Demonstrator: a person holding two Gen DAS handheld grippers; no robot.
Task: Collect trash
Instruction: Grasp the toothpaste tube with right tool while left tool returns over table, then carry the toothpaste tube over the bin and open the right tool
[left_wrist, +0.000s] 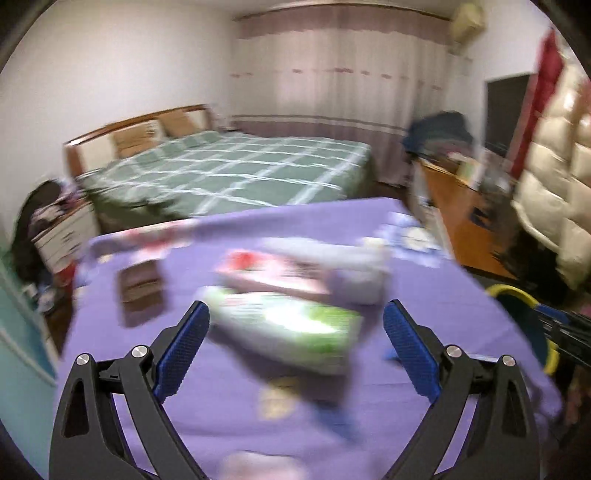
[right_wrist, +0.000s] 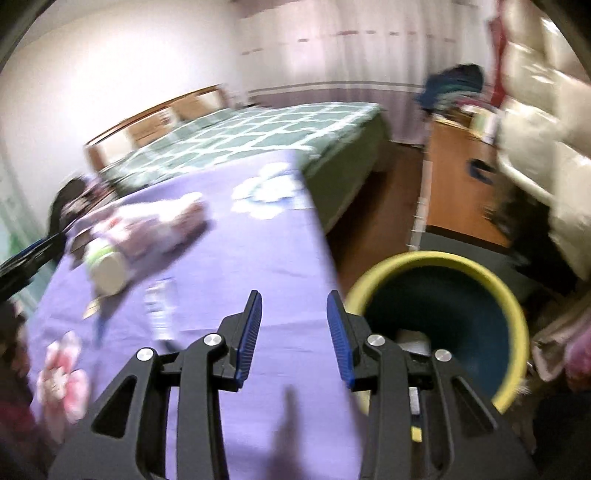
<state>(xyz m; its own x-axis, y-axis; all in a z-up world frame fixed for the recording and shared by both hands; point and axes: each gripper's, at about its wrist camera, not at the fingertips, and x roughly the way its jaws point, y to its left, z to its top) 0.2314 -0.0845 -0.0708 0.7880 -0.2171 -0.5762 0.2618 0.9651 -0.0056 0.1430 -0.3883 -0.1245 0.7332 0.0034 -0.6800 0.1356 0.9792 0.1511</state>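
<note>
With both tongs spread and empty, left tongs (left_wrist: 295, 314) should settle squarely over the green pack (left_wrist: 288, 328) mid-table before pinching, right tongs (right_wrist: 294, 321) waiting by the bin (right_wrist: 513, 295) off the table's right edge.

A purple tablecloth with pink and white flower prints (right_wrist: 258, 266) carries a blurred green-and-white packet (left_wrist: 291, 328) and a pink-and-white packet with a red patch (left_wrist: 269, 273). The round bin (right_wrist: 513, 295) has a yellow rim and a dark teal inside. Behind, the green bedspread with a white grid (left_wrist: 236, 170) meets pale curtains with dusky pink bands (left_wrist: 332, 74).
</note>
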